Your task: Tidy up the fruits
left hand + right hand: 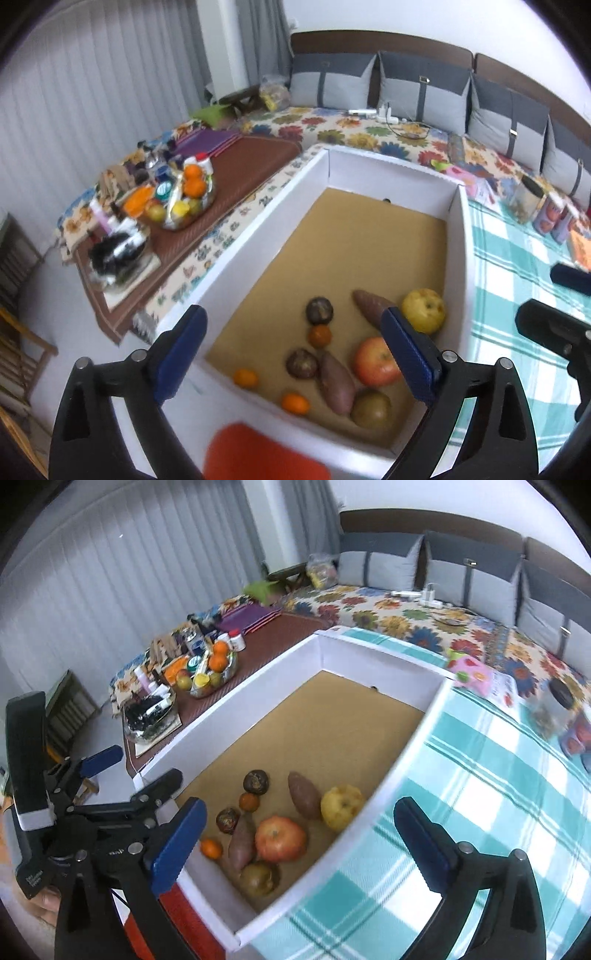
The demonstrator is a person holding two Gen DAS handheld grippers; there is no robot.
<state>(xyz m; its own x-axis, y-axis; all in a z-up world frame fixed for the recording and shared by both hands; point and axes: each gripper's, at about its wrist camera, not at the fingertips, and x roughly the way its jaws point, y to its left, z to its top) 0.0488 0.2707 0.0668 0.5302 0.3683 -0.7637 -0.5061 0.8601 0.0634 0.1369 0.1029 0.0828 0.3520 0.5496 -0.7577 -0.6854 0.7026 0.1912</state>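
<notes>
Fruit heaped at the near end of my white box (255, 236), red apple (375, 362) beside yam (336, 387), my left gripper (291, 354) wide and empty above them, right gripper (295, 845) wide over the box wall.

Fruits cluster in the box's (258, 236) near end; the bowl (184, 206) sits left of it.

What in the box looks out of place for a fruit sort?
Two sweet potatoes lie among the fruit in the box: one beside the yellow apple, the other beside the red apple. They are root vegetables, not fruit. Nothing looks spilled or damaged. Both claws are open and empty.
</notes>
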